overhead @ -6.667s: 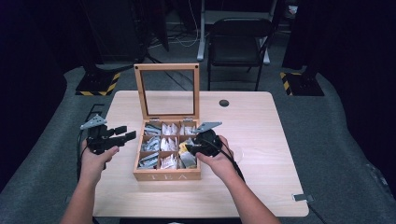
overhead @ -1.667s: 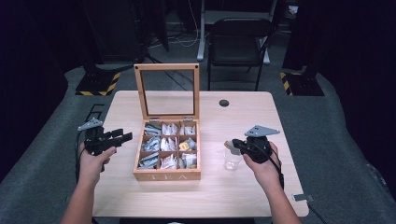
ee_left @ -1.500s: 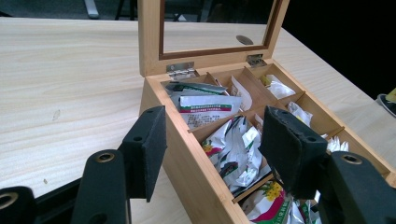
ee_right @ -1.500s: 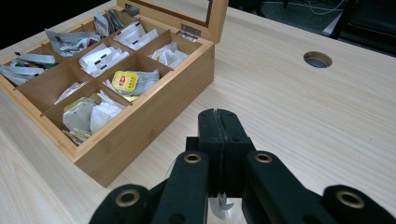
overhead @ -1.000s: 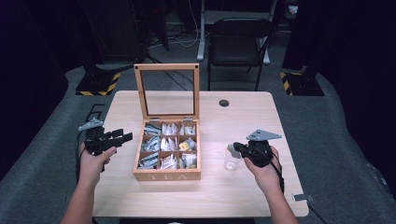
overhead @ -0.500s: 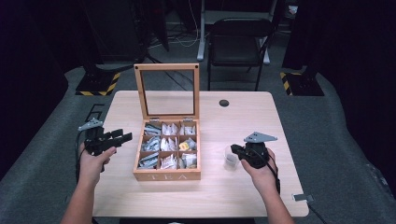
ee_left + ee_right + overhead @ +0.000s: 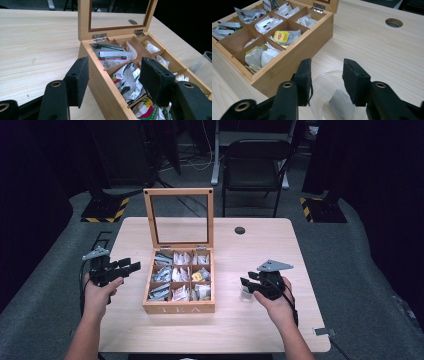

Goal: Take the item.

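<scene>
We see a pale wooden surface (image 7: 150, 330) with a round hole (image 7: 240, 230) near its far edge. On it stand an open wooden tea box (image 7: 179, 308) and, well to its right, a clear glass (image 7: 322, 87).

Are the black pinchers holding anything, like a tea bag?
No. The right gripper has just been opening; its tea bag lies in the clear cup below. The left gripper is open beside the tea box.
</scene>
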`<state>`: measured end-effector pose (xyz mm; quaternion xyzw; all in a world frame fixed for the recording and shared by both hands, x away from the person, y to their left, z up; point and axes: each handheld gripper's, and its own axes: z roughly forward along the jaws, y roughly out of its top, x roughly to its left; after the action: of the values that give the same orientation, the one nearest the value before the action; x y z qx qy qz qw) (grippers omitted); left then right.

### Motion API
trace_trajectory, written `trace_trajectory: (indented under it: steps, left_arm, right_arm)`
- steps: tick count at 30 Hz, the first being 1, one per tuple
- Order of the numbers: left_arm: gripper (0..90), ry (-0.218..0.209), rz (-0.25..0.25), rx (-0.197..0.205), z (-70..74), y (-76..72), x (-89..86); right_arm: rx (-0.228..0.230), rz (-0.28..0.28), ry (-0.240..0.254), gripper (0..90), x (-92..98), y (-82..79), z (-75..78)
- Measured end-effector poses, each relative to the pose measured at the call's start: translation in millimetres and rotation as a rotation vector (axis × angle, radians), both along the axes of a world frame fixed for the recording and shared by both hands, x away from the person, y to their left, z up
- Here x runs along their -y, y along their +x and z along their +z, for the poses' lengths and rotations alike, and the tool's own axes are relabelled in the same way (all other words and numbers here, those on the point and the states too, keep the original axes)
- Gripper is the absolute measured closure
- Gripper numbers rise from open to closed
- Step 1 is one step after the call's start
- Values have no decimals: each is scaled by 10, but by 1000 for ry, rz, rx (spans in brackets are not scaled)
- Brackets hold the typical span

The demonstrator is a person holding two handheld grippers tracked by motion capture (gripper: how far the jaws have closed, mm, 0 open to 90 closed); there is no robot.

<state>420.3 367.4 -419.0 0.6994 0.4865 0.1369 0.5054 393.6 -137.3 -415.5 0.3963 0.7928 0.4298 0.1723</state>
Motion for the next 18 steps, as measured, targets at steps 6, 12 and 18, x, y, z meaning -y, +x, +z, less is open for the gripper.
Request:
trace_trajectory:
  steps: [6, 12, 18]
  left_arm:
    - [406, 2, 0, 4, 8, -14, -9]
    - [406, 2, 3, 7, 12, -24, -23]
    - [406, 0, 3, 7, 12, -22, -26]
  right_arm:
    - [5, 24, -8, 523, -121, 41, 133]
    - [46, 61, -25, 514, -268, 82, 321]
    - [54, 102, -29, 519, -406, 157, 431]
